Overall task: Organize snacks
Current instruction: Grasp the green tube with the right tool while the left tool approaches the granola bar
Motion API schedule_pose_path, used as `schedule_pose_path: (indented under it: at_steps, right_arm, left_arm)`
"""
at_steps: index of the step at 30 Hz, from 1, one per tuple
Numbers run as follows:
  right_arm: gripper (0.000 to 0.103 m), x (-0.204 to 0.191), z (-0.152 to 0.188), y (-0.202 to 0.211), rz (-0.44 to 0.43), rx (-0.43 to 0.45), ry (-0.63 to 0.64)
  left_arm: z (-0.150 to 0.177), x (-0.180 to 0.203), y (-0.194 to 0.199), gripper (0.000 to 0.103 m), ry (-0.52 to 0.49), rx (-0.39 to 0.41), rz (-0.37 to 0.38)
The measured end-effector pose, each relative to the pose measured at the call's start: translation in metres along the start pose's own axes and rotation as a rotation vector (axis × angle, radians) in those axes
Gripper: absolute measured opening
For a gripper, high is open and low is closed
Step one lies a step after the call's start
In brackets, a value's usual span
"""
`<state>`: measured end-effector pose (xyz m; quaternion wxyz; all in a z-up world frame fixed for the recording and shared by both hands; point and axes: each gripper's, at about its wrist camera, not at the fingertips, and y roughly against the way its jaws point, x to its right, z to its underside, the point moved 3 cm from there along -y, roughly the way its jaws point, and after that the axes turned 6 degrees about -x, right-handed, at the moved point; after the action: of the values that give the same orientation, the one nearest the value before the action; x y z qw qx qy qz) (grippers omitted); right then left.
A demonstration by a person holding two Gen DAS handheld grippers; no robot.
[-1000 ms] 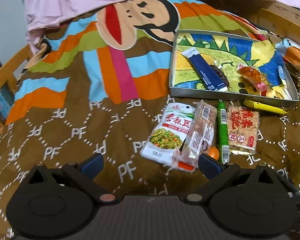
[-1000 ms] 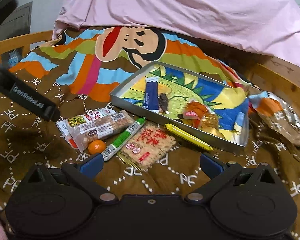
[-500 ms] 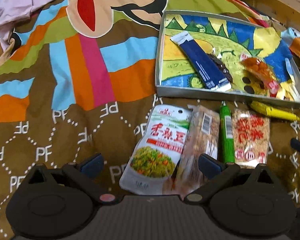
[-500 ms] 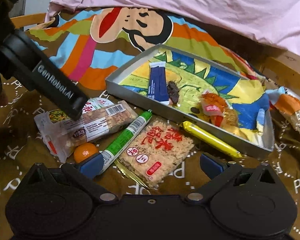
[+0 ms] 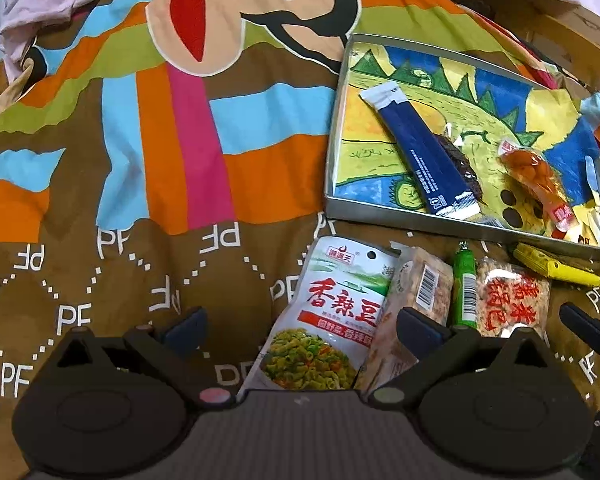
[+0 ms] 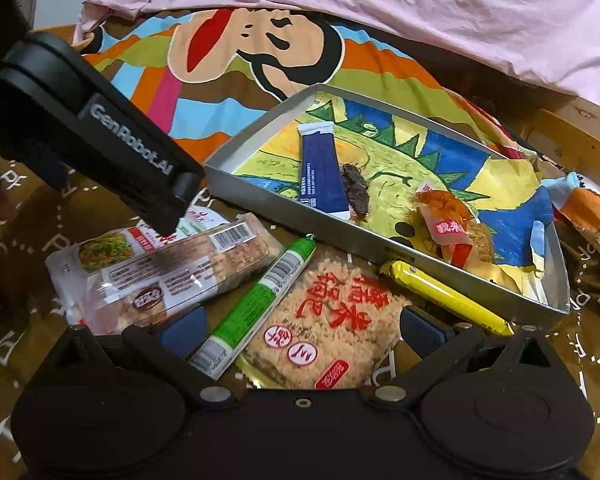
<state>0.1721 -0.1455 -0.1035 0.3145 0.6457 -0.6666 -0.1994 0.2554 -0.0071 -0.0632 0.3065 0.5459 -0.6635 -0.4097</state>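
Snacks, loose, on bed blanket (image 5: 112, 184), near side of tray (image 5: 380, 210): bean pouch (image 5: 332, 312), clear bar (image 5: 416, 292), green stick (image 6: 256, 304), rice cracker (image 6: 324, 320), yellow stick (image 6: 440, 292).
In tray: blue sachet (image 5: 424, 156), orange packet (image 5: 536, 172).
Left tongs (image 5: 300, 328): released, wide, over pouch and bar.
Right tongs (image 6: 300, 322): released, straddling green stick and cracker.

Risks, as judged:
- Bar overlaps pouch; a pinch may lift both or drag one.
- Right tongs may catch stick and cracker together.
- The tongs work close together; collision likely.
- Soft blanket yields, so flat packets resist pinching.

View differences: right view shows the left tongs' body above the pouch; left view shows the pouch's print in full.
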Motion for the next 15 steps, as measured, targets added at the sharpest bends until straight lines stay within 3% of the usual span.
schedule_pose_path:
  at_steps: [8, 13, 15]
  right_arm:
    - [0.101, -0.009, -0.006, -0.022, 0.093, 0.006, 0.041]
    - [0.077, -0.009, -0.004, -0.017, 0.065, -0.011, 0.052]
    - [0.058, -0.013, -0.001, -0.013, 0.055, -0.015, 0.078]
  left_arm:
    - [-0.001, -0.003, 0.001, 0.103, 0.005, 0.007, 0.007]
    - [0.001, 0.004, 0.001, 0.102, -0.037, 0.008, 0.03]
    - [0.002, 0.006, 0.001, 0.102, -0.051, 0.008, 0.036]
